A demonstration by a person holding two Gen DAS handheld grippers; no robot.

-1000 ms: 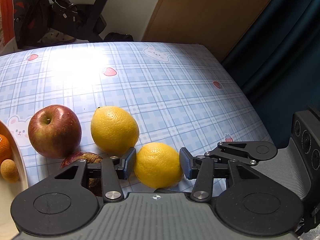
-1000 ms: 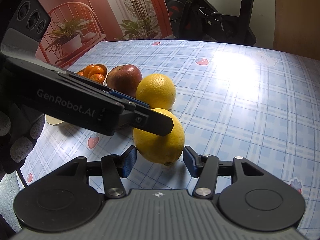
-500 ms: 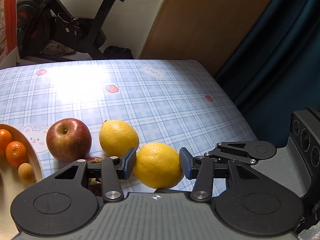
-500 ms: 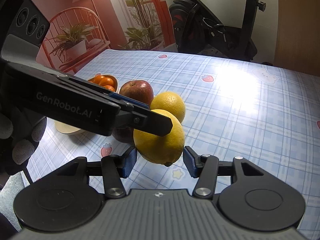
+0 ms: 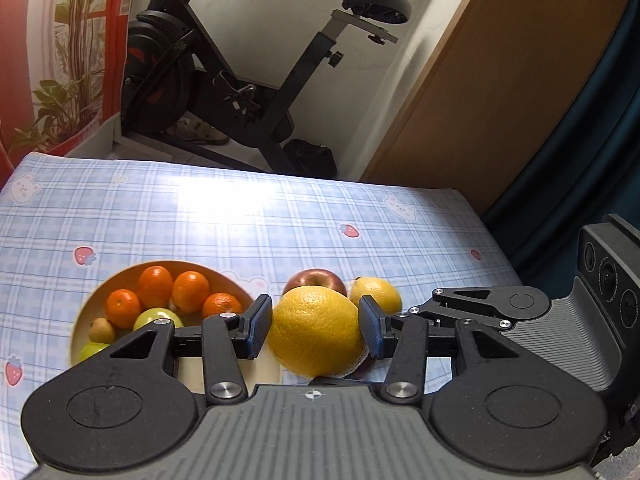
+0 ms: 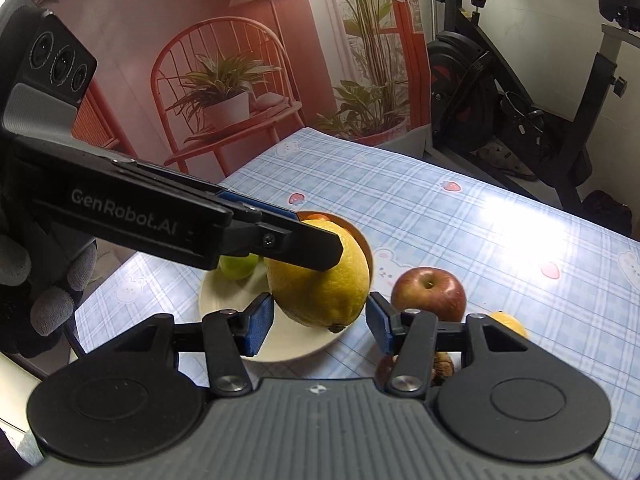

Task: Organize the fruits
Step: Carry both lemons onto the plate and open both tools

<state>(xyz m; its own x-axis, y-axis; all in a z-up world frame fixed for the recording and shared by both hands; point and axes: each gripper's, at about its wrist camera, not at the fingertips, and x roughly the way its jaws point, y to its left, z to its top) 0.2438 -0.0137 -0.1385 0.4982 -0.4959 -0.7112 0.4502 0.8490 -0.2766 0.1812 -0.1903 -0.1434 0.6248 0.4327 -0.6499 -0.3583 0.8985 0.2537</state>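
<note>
Lifted lemon [image 5: 318,330] now over bowl [image 6: 256,350], long axis tilted.

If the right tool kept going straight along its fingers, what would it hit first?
Probably the lemon held by the left tool: it hangs right between the right tool's open fingers. Behind it sits the bowl; depth is uncertain.
</note>
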